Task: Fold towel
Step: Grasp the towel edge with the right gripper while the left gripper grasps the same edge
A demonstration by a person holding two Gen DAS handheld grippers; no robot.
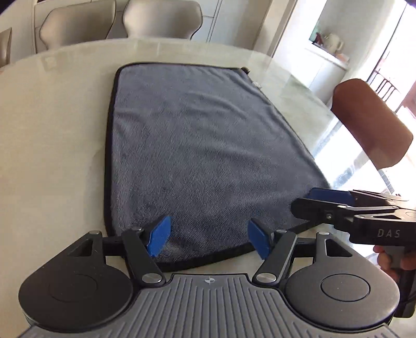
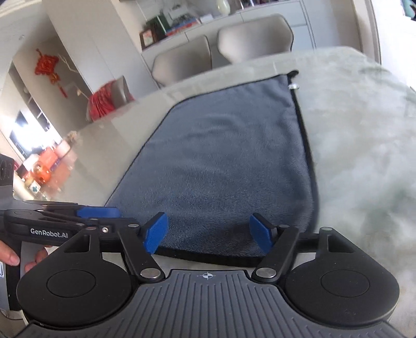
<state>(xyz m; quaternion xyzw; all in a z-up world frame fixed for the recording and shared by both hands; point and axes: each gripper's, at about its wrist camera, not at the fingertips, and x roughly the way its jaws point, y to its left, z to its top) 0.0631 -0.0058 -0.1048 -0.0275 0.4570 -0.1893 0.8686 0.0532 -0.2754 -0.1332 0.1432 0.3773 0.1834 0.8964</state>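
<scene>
A grey-blue towel [image 1: 197, 145] with a black hem lies flat and spread out on the table; it also shows in the right wrist view [image 2: 228, 161]. My left gripper [image 1: 209, 240] is open, its blue pads hovering over the towel's near edge toward the left corner. My right gripper [image 2: 209, 235] is open over the near edge toward the right corner. The right gripper also shows from the side in the left wrist view [image 1: 316, 193], and the left gripper shows from the side in the right wrist view [image 2: 114, 212]. Neither holds anything.
The pale glossy table [image 1: 52, 135] extends around the towel. Beige chairs [image 1: 161, 18] stand at the far side. A brown chair back [image 1: 369, 122] is at the right. A small tag [image 2: 293, 86] sits at the towel's far right corner.
</scene>
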